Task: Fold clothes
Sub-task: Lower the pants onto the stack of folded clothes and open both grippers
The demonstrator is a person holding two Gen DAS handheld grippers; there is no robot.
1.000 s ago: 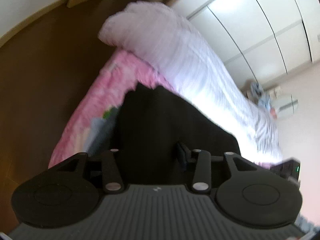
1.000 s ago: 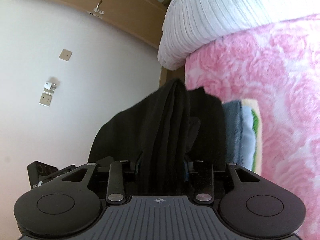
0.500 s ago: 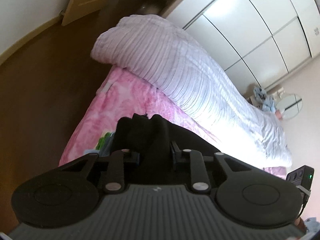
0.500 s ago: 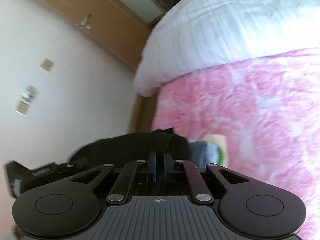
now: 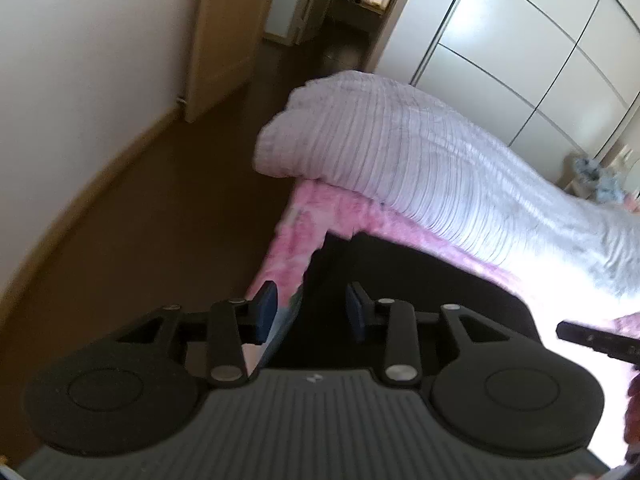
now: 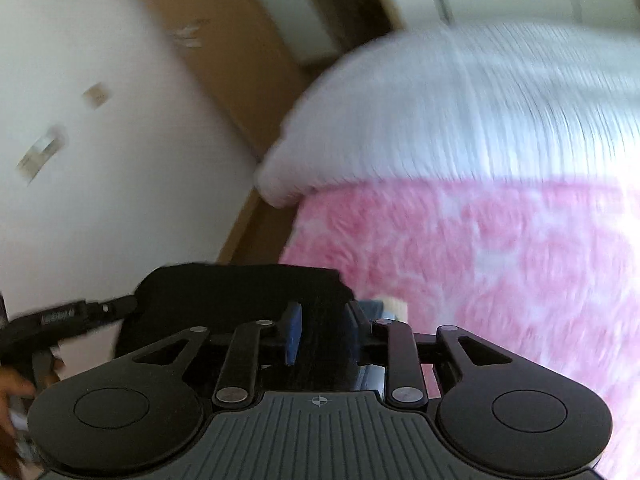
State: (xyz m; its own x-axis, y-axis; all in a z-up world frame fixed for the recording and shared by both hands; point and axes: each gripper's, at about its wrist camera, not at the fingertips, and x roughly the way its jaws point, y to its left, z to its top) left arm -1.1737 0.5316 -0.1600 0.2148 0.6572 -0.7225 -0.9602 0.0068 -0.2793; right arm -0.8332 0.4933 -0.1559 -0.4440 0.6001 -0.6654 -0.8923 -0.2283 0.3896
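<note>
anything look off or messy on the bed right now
Nothing looks damaged or spilled. The black garment lies on the pink floral blanket near the bed's edge, partly covering a blue folded item. The white striped duvet is bunched along the far side.

Each gripper, left (image 5: 311, 309) and right (image 6: 325, 333), has a ribbed grey housing with a small crosshair mark near its front edge. Flanking that mark sit two round black discs and black linkage bars with silver pivot screws. The fingers (image 5: 265, 310) carry blue pads.
</note>
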